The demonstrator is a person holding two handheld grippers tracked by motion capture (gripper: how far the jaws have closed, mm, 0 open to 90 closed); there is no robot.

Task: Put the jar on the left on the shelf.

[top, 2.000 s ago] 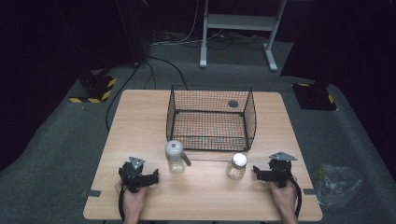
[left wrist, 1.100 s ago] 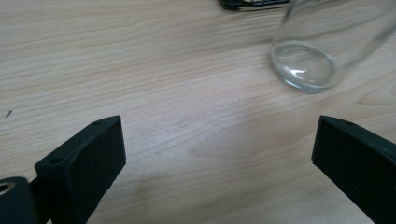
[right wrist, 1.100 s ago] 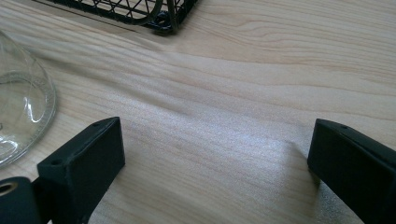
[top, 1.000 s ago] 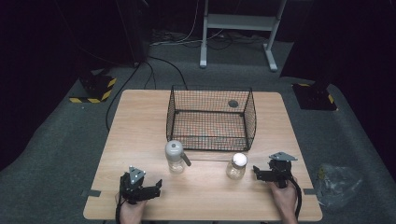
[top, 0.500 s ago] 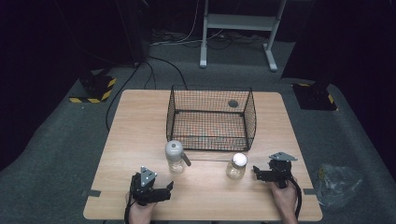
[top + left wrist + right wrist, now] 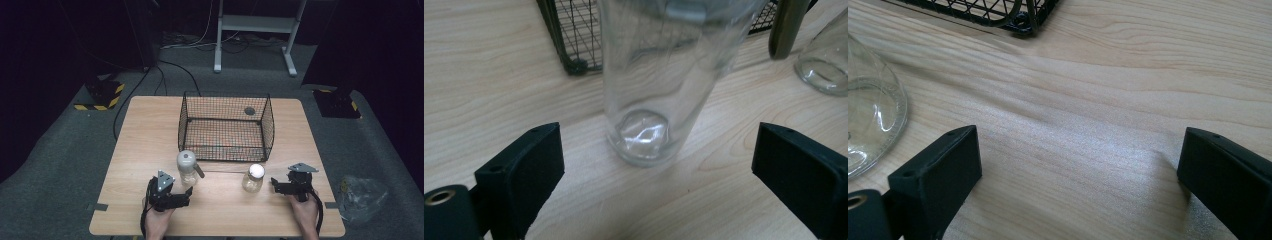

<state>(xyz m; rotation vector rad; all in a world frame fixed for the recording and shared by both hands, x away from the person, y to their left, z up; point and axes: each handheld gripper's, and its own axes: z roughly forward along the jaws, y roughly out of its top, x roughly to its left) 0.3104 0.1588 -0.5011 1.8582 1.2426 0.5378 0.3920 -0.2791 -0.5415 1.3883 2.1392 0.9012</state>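
Left gripper (image 6: 186, 196) fingers (image 6: 524, 170) are standing wide with nothing between the pads, and they have just been closing a little; the tall glass bottle (image 6: 659, 85) is sitting straight ahead of the gap, just beyond the tips, not touched. Right gripper (image 6: 275, 184) fingers (image 6: 938, 172) are also standing wide over bare wood, gripping nothing; the short glass jar (image 6: 252, 178) is sitting just left of the tips, its base (image 6: 870, 130) edging past the left finger in the right gripper view. In the high view the bottle (image 6: 186, 167), grey cap on top, is standing upright near the front left corner of the wire basket (image 6: 226, 127), close to the mesh; the jar, white lid, is standing upright off the front right corner; bottle and jar are well apart. A dark handle (image 6: 198, 171) is poking out to the right of the bottle. Both hands are resting at the near edge of the table (image 6: 145, 135).
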